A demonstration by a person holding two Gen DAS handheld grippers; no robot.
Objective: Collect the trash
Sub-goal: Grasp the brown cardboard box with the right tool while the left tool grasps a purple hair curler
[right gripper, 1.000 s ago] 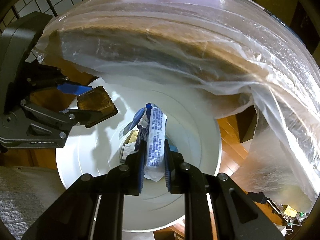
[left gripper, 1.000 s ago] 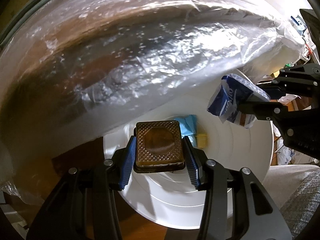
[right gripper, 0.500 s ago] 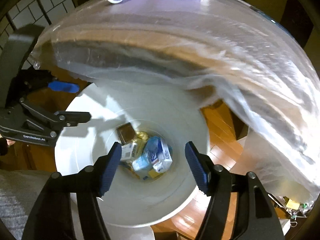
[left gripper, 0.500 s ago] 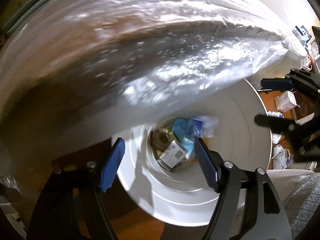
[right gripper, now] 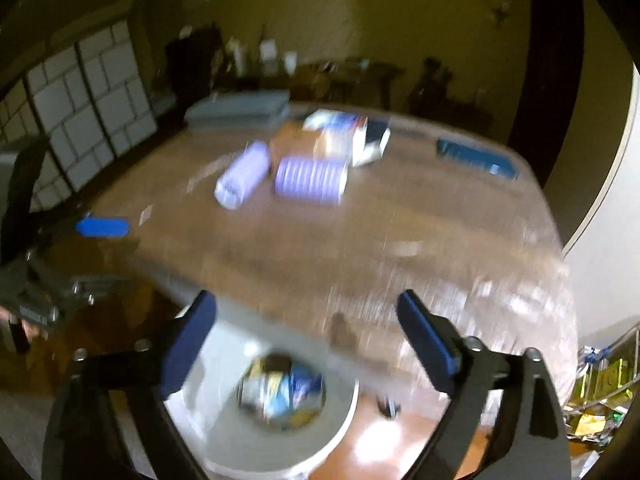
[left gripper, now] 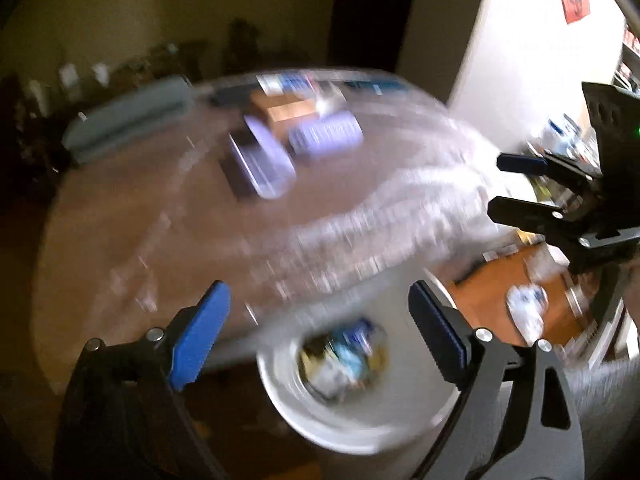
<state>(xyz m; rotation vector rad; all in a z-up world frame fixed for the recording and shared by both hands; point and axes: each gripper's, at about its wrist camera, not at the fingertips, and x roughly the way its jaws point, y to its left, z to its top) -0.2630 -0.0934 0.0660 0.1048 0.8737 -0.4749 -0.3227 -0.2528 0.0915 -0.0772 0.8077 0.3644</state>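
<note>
The white bin stands on the floor below the table edge, with mixed wrappers and small packs lying at its bottom. My left gripper hangs above the bin. Its jaws are opening wide, with nothing between them. My right gripper is above the same bin and its heap of trash, jaws also opening and empty. Each gripper shows in the other's view: the right gripper at the right edge, the left gripper at the left. Both views are motion-blurred.
The wooden table under clear plastic sheet carries two purple packs, a cardboard box, a white-and-blue package, a blue flat item and a grey folded stack. A white-blue item lies on the floor.
Both grippers opened: the brown square tray and the blue-white wrapper dropped into the bin. Both grippers then rose and tilted up, bringing the tabletop into view.
</note>
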